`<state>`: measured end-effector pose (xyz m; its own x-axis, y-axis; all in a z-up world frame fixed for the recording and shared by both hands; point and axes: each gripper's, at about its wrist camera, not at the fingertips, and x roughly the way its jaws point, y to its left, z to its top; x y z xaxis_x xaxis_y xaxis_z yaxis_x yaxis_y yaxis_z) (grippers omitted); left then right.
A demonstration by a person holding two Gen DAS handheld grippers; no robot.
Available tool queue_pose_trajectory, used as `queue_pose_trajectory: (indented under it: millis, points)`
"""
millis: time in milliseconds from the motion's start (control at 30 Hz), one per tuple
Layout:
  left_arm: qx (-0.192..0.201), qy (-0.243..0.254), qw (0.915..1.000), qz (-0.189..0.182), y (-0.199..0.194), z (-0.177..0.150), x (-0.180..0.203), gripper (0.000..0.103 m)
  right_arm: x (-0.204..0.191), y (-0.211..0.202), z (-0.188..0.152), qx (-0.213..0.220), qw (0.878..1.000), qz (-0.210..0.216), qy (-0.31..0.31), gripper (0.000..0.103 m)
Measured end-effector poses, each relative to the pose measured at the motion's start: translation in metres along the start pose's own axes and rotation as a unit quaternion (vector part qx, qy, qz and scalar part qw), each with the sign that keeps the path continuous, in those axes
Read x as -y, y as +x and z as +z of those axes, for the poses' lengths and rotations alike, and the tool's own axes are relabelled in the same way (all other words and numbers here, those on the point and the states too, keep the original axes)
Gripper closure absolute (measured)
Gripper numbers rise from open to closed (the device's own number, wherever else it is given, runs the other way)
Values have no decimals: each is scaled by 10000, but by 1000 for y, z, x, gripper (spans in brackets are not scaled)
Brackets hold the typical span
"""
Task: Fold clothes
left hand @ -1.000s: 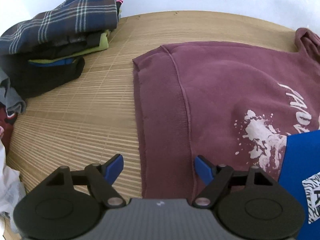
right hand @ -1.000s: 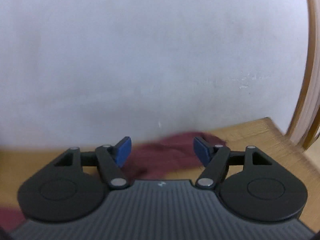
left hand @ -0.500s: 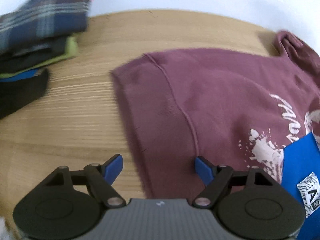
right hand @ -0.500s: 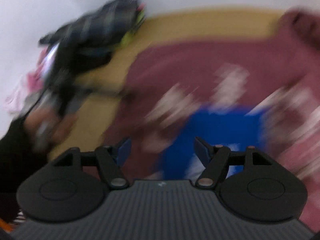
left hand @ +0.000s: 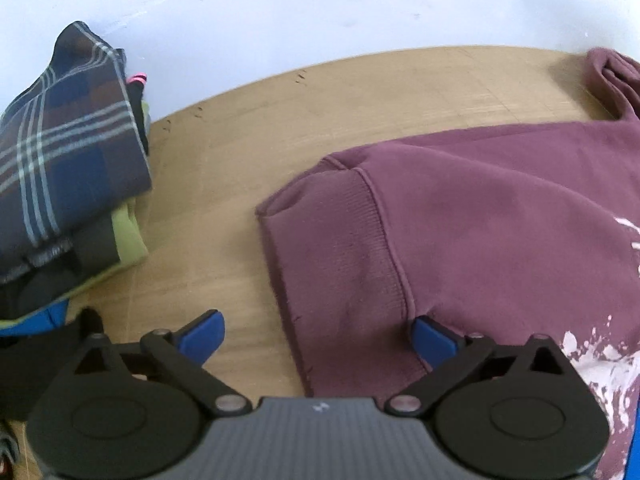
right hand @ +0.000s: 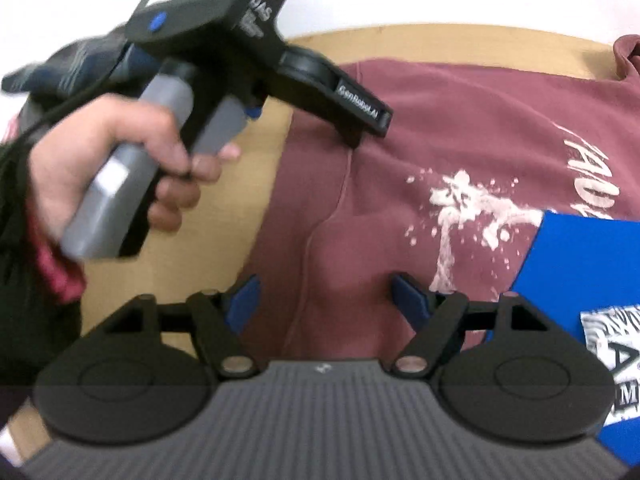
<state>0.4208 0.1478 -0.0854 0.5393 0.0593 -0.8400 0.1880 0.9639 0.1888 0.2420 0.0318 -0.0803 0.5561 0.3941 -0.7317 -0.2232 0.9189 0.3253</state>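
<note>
The maroon cotton sweatshirt [left hand: 500, 216] lies flat on the bamboo mat [left hand: 224, 216]. Both claws gape wide and empty – left gripper [left hand: 316, 332], right gripper [right hand: 322, 292] – straddling its ribbed hem at six o'clock; probably a hem grasp follows.

Left tool [left hand: 316, 332] and right tool [right hand: 322, 294], jaws wide apart.

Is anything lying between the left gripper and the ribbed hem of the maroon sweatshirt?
Nothing visible. The left gripper is open right at the maroon sweatshirt's ribbed hem. The folded clothes stack sits off to the left, apart on the bamboo mat.
</note>
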Motion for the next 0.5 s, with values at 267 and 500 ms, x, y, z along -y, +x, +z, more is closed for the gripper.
queue_pose_trajectory:
  millis: [267,500]
  points:
    - [288,-15,9942,-1036,-100,-86,-36,16,32,-77,-24,472,9951,259,825,28]
    - [-465,-31,9929,-1093,-179,-218,-28,15,34,-153,-90,-138,9983,185,-542,27]
